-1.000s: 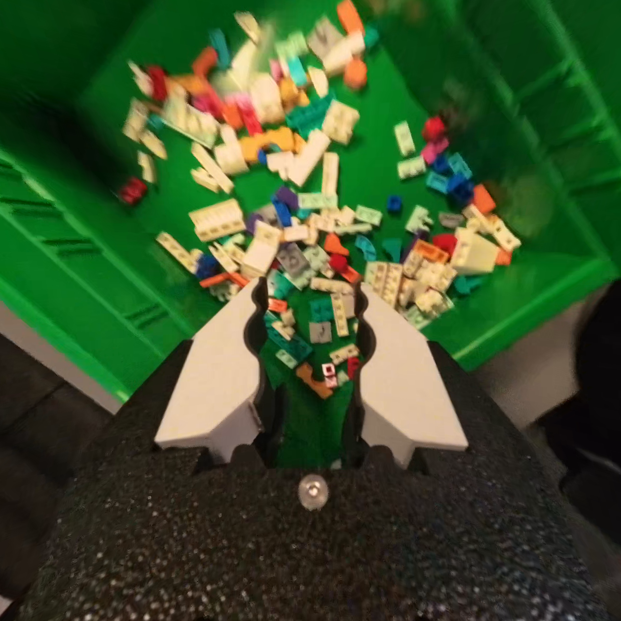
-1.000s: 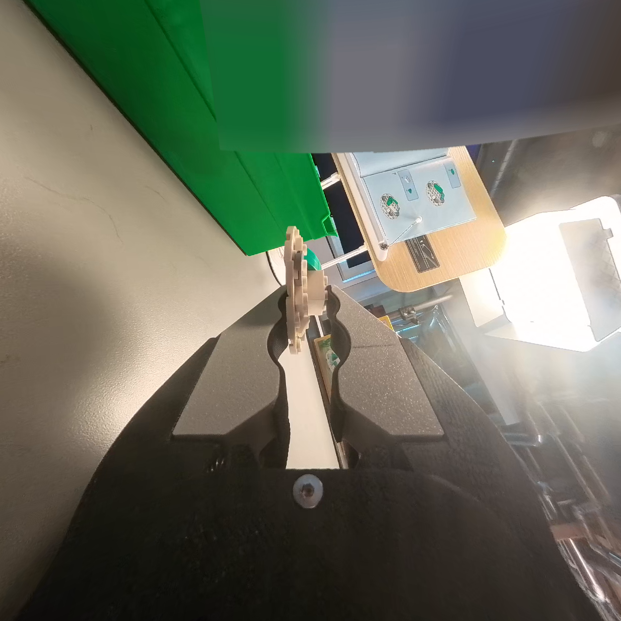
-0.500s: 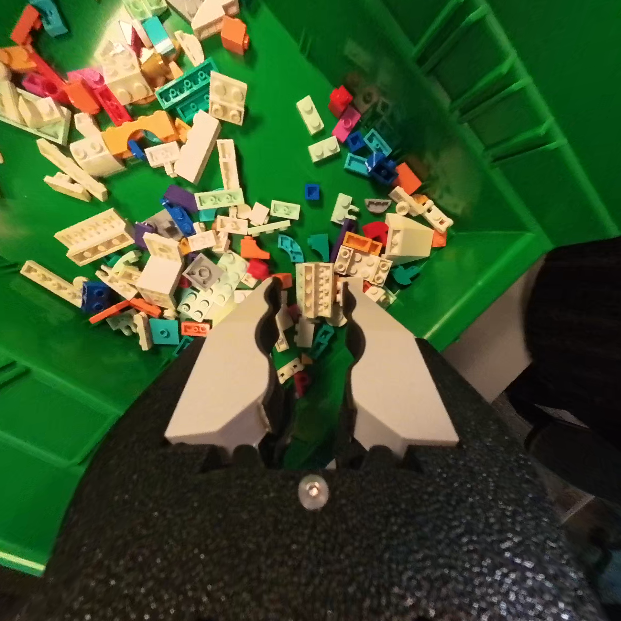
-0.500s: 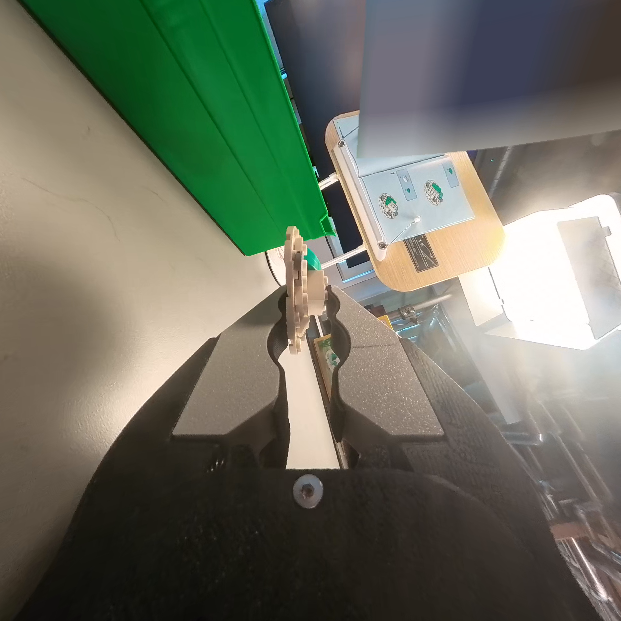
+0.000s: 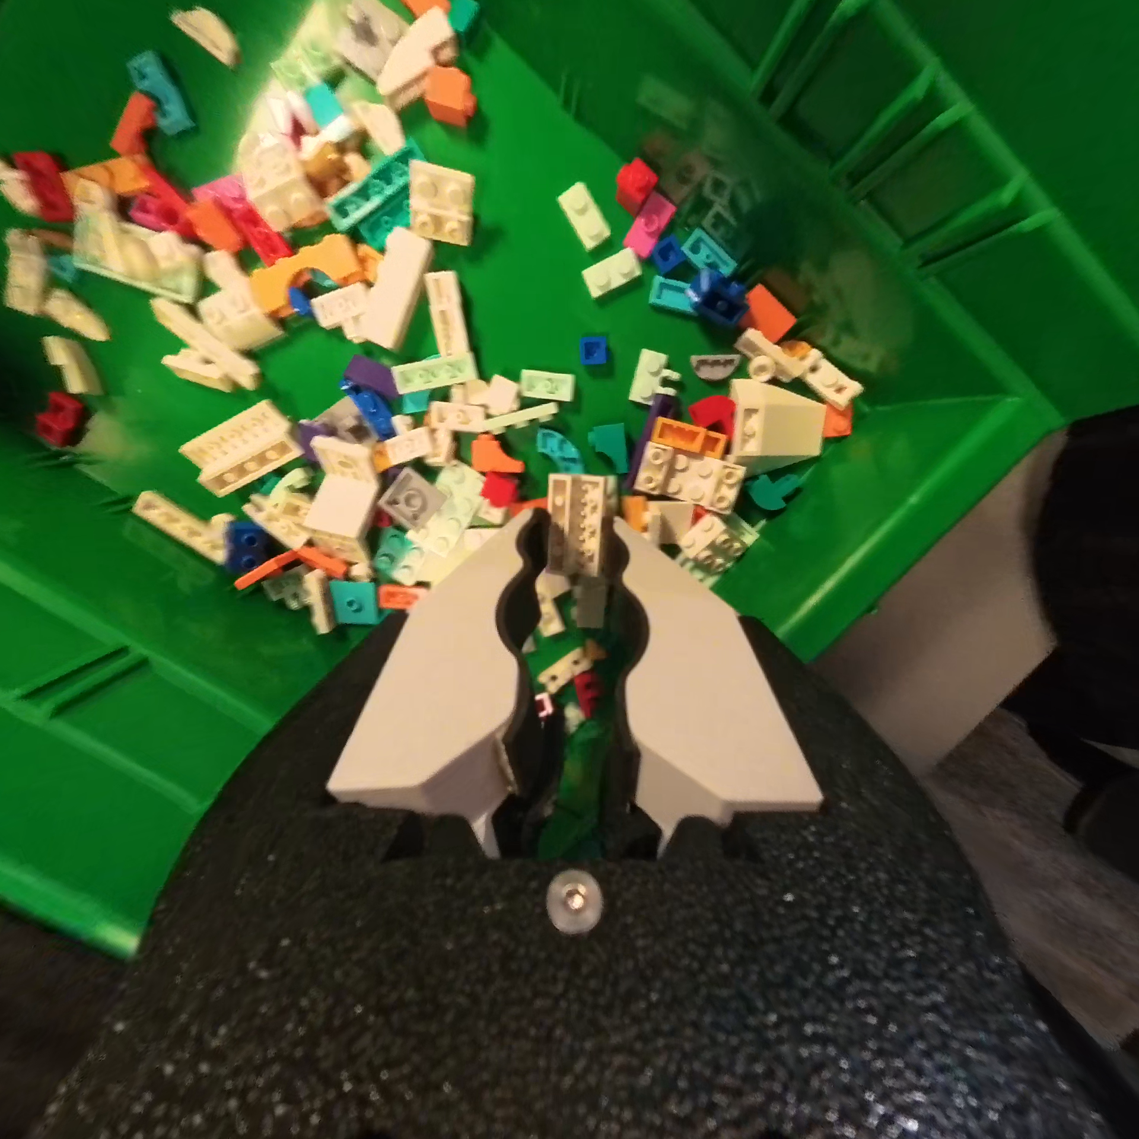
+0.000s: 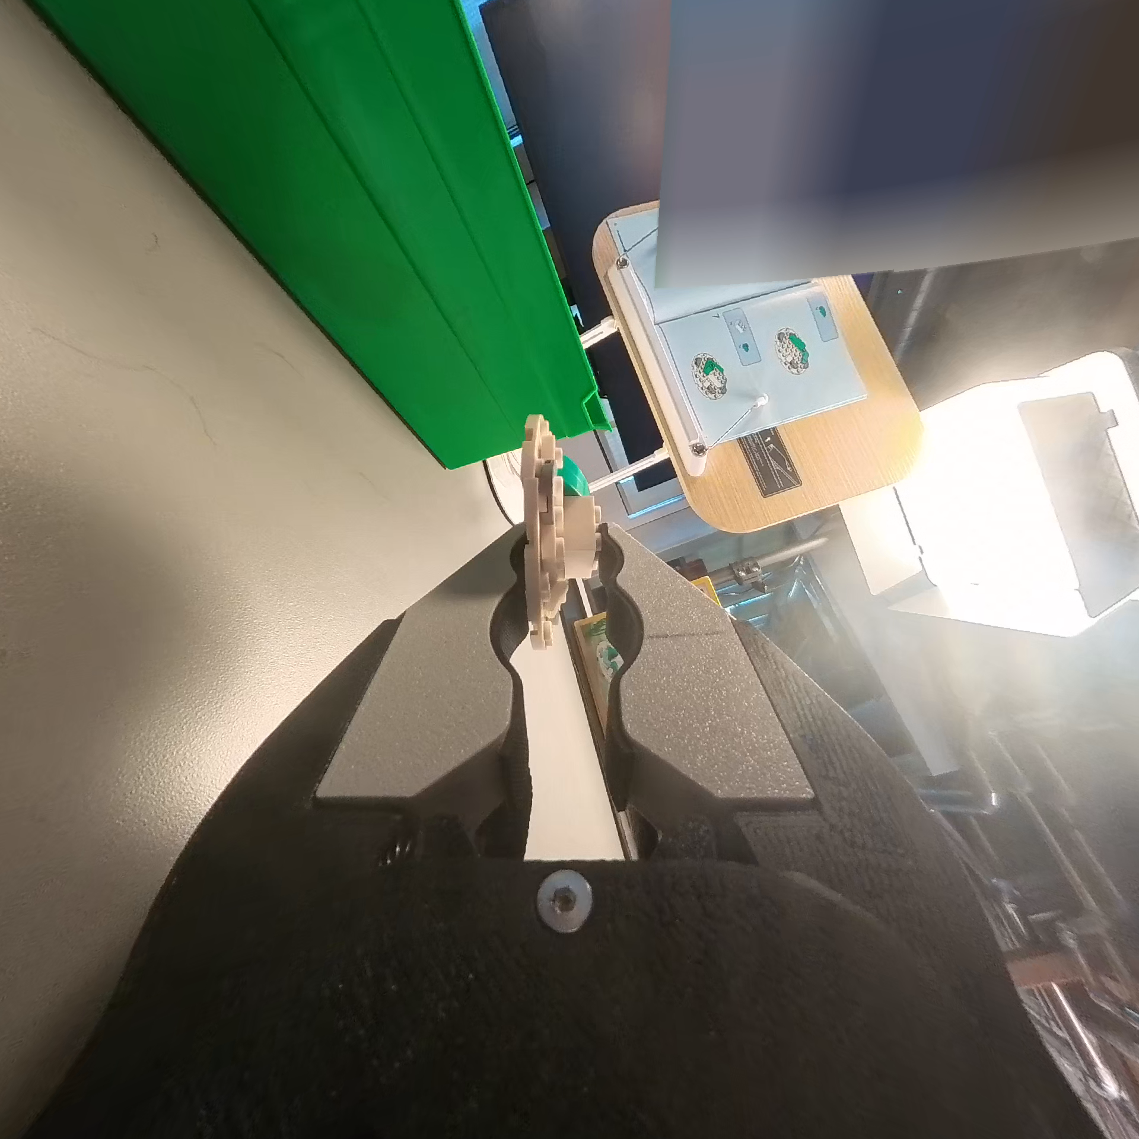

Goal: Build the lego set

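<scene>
My left gripper [image 5: 576, 530] is down in the green bin [image 5: 924, 444], over the near right part of a pile of loose lego pieces [image 5: 394, 431]. Its pale fingers are closed on a cream studded brick [image 5: 579, 511], which stands upright between the tips. My right gripper [image 6: 564, 545] is shut on a small build: a tan round plate [image 6: 539, 555] held edge-on, with cream bricks [image 6: 582, 536] and a green piece [image 6: 576, 477] on its right face. It holds the build above the grey table [image 6: 154, 431], beside the bin's outer wall [image 6: 370, 216].
An instruction booklet [image 6: 764, 363] lies open on a wooden stand [image 6: 820, 487] beyond the bin. A bright lamp [image 6: 1017, 493] glares at the right. The table edge [image 5: 924, 604] and a dark shape [image 5: 1091, 616] lie right of the bin.
My left gripper swung right across the pile, and its fingers narrowed onto the cream brick, which now stays between the tips while the pile shifts. My right gripper has held still with its build.
</scene>
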